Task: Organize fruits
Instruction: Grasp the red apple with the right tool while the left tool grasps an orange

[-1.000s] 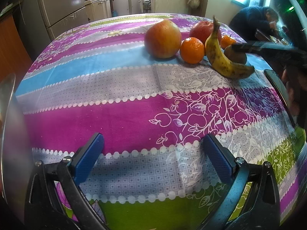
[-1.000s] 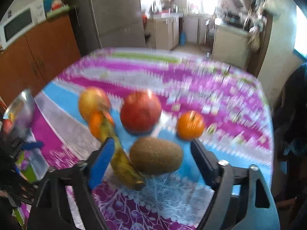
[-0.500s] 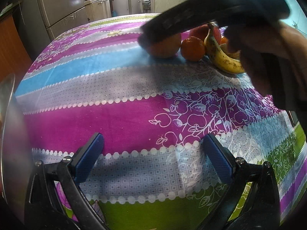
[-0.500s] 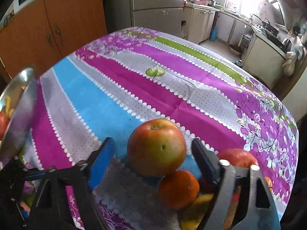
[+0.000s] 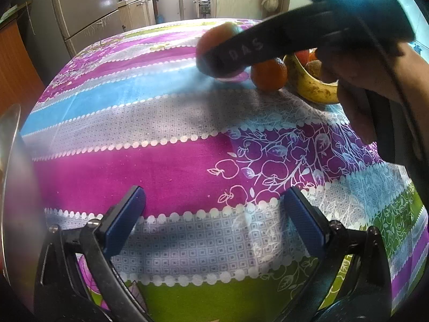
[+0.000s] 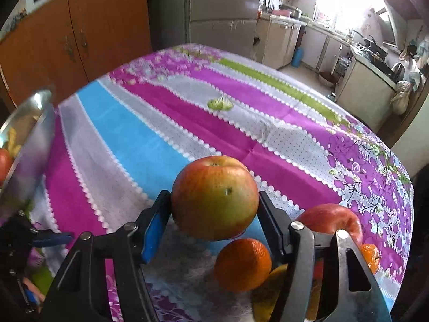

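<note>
My right gripper (image 6: 213, 201) is shut on a large red-yellow apple (image 6: 214, 197), held between its blue pads just above the cloth. Below it lie an orange (image 6: 242, 264), a red apple (image 6: 331, 220), a second orange (image 6: 371, 256) and part of a banana (image 6: 274, 273). In the left wrist view the right gripper's black body (image 5: 295, 43) crosses in front of the held apple (image 5: 214, 39), beside the orange (image 5: 269, 75) and the banana (image 5: 311, 83). My left gripper (image 5: 211, 217) hangs open over the near cloth, empty.
A striped floral tablecloth (image 5: 166, 161) covers the round table. A metal bowl (image 6: 29, 134) holding fruit stands at the left edge, its rim (image 5: 10, 161) close to my left gripper. A hand (image 5: 375, 86) holds the right gripper. Cabinets and a fridge stand behind.
My right gripper swung from the kiwi over to the big apple, then shut on it. The left gripper stayed still and open.
</note>
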A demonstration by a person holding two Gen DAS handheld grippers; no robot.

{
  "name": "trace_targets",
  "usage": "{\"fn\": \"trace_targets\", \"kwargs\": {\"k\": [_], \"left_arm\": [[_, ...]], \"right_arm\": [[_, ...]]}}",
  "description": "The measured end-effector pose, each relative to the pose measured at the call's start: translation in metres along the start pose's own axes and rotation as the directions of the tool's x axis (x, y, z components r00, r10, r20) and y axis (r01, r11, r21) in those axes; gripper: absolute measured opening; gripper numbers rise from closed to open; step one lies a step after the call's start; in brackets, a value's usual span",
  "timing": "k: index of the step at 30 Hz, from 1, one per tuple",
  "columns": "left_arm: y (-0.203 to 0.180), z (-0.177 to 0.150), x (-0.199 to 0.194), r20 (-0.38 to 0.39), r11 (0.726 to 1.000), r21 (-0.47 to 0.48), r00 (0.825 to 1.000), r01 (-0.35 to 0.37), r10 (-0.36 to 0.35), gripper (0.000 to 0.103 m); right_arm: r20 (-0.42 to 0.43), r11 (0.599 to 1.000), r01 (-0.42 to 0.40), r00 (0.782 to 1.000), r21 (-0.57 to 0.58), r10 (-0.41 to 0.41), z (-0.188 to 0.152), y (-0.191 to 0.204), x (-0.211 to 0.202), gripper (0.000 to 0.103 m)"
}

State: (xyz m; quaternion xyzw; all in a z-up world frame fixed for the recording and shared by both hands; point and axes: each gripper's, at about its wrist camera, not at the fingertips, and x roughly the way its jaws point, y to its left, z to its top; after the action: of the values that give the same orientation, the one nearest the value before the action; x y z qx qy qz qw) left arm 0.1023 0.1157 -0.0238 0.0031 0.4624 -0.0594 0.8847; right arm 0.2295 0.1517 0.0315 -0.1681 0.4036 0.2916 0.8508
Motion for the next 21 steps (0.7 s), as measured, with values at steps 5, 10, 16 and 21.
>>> {"fn": "trace_targets", "kwargs": {"k": [5,10,16,21], "left_arm": [[-0.001,0.000,0.000,0.001,1.000,0.003,1.000,0.001,-0.001,0.103],[-0.002,0.001,0.000,0.000,1.000,0.004,1.000,0.001,-0.001,0.103],[-0.002,0.003,0.000,-0.001,0.999,0.022,0.999,0.037,-0.037,0.102],[0.001,0.030,-0.010,0.098,0.999,0.014,0.994,0.049,-0.050,0.101]], "right_arm": [[0.129,0.996,-0.070,0.990,0.062,0.062,-0.007,-0.002,-0.049,0.067],[0.238,0.990,-0.101,0.968,0.094,0.077,-0.032,-0.005,-0.105,0.067],[0.334,0.977,-0.081,0.942,0.195,0.011,-0.083,-0.026,-0.157,0.068],[0.402,0.934,-0.095,0.914,0.345,-0.056,-0.123,-0.063,-0.181,0.068]]}}
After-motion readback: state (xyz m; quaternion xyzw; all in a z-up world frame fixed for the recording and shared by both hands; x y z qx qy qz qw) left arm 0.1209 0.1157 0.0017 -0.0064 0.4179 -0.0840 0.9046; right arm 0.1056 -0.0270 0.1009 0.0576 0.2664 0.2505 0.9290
